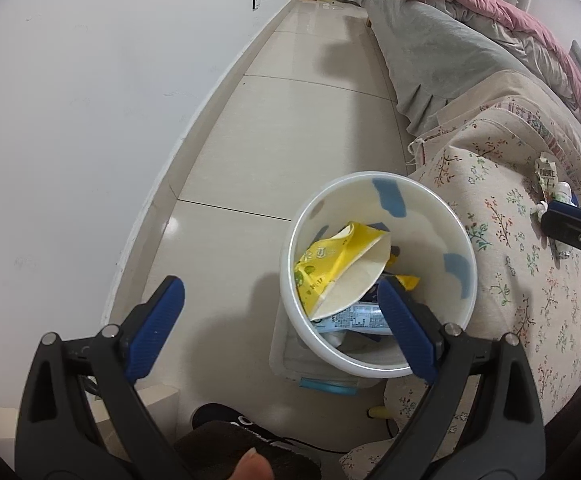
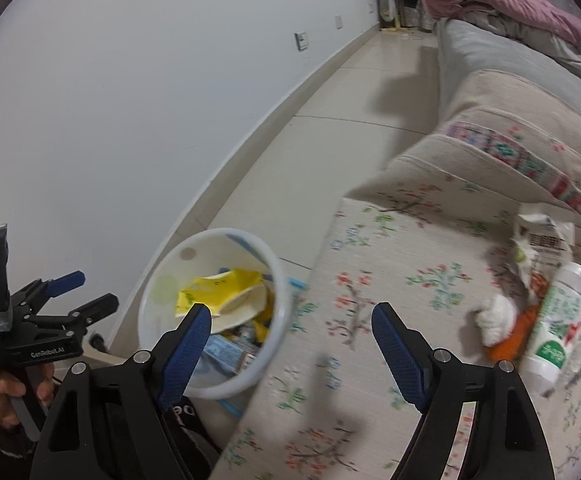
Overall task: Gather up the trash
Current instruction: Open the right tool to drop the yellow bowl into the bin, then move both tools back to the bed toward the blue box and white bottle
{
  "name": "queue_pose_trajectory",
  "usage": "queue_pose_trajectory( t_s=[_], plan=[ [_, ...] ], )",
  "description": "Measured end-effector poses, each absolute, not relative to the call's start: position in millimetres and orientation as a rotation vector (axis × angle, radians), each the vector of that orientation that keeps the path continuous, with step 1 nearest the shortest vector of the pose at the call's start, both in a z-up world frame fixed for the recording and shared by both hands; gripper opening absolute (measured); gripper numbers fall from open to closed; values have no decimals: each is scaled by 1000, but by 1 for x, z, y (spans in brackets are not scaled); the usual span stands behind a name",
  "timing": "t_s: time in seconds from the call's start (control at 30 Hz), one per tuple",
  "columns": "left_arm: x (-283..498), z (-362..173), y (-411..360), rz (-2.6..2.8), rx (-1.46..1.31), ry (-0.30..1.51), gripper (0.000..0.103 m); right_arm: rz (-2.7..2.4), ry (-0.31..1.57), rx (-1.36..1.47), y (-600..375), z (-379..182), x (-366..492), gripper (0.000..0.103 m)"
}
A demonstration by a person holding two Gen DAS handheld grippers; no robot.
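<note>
A sofa [image 2: 430, 248] under a flowered cloth fills the right of both wrist views, and beside it on the tiled floor stands a white bin [image 1: 378, 196], already holding a yellow wrapper [image 1: 330, 268] and other packets. The trash not yet gathered lies in a small heap on the seat, well apart from the bin: a white bottle with green print [image 2: 558, 312], a crumpled carton [image 2: 542, 240] behind it, a white wad [image 2: 494, 316] and an orange scrap [image 2: 510, 340] just beside the bottle. The right gripper [image 2: 290, 340] hangs over the cloth between bin and heap, its jaws spread wide with nothing between them. The left gripper [image 1: 282, 316] hovers near the bin's rim, jaws likewise apart and empty. I judge the step in hand to be the reach for the next piece, a drop into the bin being done. The next move calls for the right gripper to swing over to the heap and close across the bottle's body, which looks smooth and round and may roll away, so a grip at its middle would serve best
</note>
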State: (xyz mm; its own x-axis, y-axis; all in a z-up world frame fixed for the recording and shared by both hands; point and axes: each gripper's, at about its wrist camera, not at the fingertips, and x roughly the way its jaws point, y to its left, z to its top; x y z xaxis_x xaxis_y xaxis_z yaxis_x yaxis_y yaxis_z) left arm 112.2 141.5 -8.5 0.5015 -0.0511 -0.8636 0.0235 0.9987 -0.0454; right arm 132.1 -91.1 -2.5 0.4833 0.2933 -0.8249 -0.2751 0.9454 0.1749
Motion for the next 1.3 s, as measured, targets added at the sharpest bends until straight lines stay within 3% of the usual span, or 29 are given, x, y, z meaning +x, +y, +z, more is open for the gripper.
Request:
queue_pose_trajectory(
  t_s=[1.3],
  plan=[
    [139,0,-13,-272,70,1088,97,-109,954,154,-326,-1,63,84]
  ],
)
